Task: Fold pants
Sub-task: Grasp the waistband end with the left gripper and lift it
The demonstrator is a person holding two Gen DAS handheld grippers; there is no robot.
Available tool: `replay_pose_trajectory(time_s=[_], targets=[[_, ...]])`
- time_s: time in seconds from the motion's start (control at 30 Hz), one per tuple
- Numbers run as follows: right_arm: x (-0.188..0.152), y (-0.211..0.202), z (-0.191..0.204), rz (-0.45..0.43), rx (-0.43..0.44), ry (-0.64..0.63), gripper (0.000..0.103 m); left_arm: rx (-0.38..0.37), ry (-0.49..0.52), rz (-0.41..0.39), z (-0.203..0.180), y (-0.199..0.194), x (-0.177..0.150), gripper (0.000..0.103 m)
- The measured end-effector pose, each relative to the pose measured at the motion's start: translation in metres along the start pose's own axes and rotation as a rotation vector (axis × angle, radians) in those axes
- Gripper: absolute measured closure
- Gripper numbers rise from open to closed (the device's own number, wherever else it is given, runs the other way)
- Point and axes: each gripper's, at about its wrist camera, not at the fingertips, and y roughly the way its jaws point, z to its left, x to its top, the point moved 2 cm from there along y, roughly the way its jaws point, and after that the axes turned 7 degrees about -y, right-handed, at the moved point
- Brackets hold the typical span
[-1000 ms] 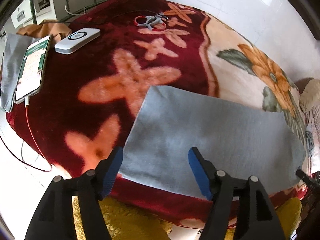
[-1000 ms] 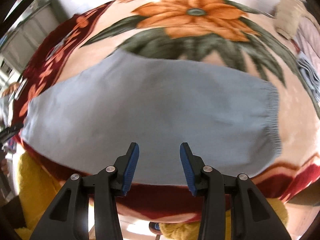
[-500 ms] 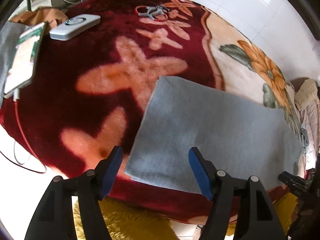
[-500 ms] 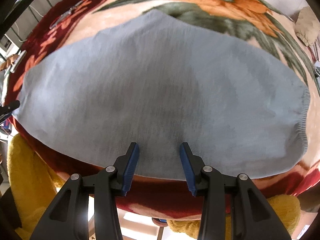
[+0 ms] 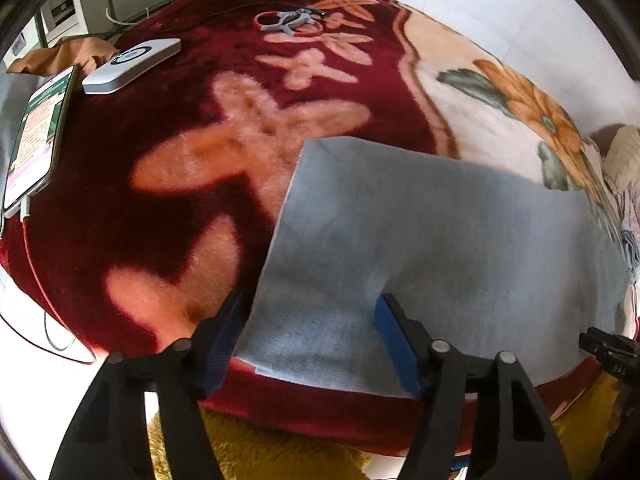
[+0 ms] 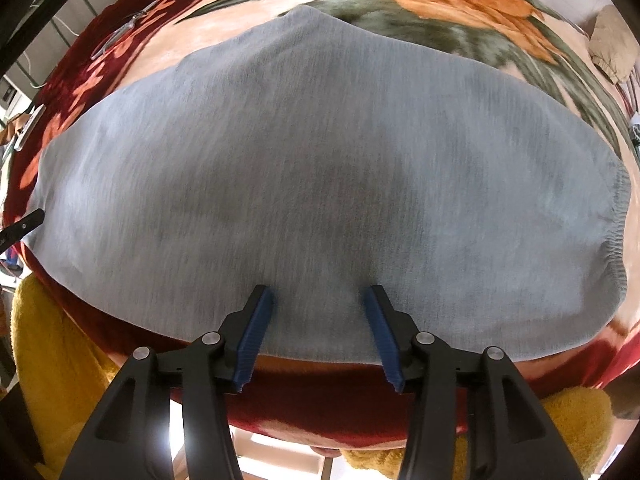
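Two hand-held grippers over folded grey fleece pants (image 6: 320, 168), flat along near edge of red floral plush blanket (image 5: 168, 184).

Left gripper (image 5: 310, 344): blue-padded fingers spread wide, straddling pants' near left corner, not gripping.

Right gripper (image 6: 318, 330): fingers apart, tips over pants' near edge, nothing pinched.

Elastic waistband at pants' right end.

Lit smartphone with cable (image 5: 36, 136) at blanket's far left edge; white oblong device (image 5: 132, 65) just beside it; red rings (image 5: 290, 24) near far edge.
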Motion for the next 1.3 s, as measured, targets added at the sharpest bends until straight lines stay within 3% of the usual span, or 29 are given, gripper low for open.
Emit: replay_pose_trajectory(time_s=[0.17, 0.23, 0.33, 0.9, 1.13, 1.3], targets=[[0.001, 0.001, 0.001, 0.001, -0.012, -0.004, 0.051, -0.054, 0.002, -0.011, -0.001, 0.001, 0.000, 0.054], [0.002, 0.001, 0.002, 0.004, -0.015, -0.004, 0.051, -0.108, -0.007, -0.010, 0.000, 0.002, 0.000, 0.076], [0.005, 0.001, 0.003, 0.017, -0.022, -0.004, 0.051, -0.169, -0.042, -0.002, 0.002, 0.003, 0.001, 0.086], [0.017, -0.023, 0.018, -0.019, -0.044, -0.047, 0.051, -0.308, -0.046, -0.084, -0.010, -0.044, 0.007, 0.089], [0.012, -0.039, 0.013, -0.083, -0.038, -0.047, 0.051, -0.357, 0.031, -0.118, -0.045, -0.077, 0.010, 0.089], [0.008, -0.049, 0.003, -0.120, -0.024, -0.023, 0.051, -0.349, 0.090, -0.108, -0.075, -0.083, 0.010, 0.089]])
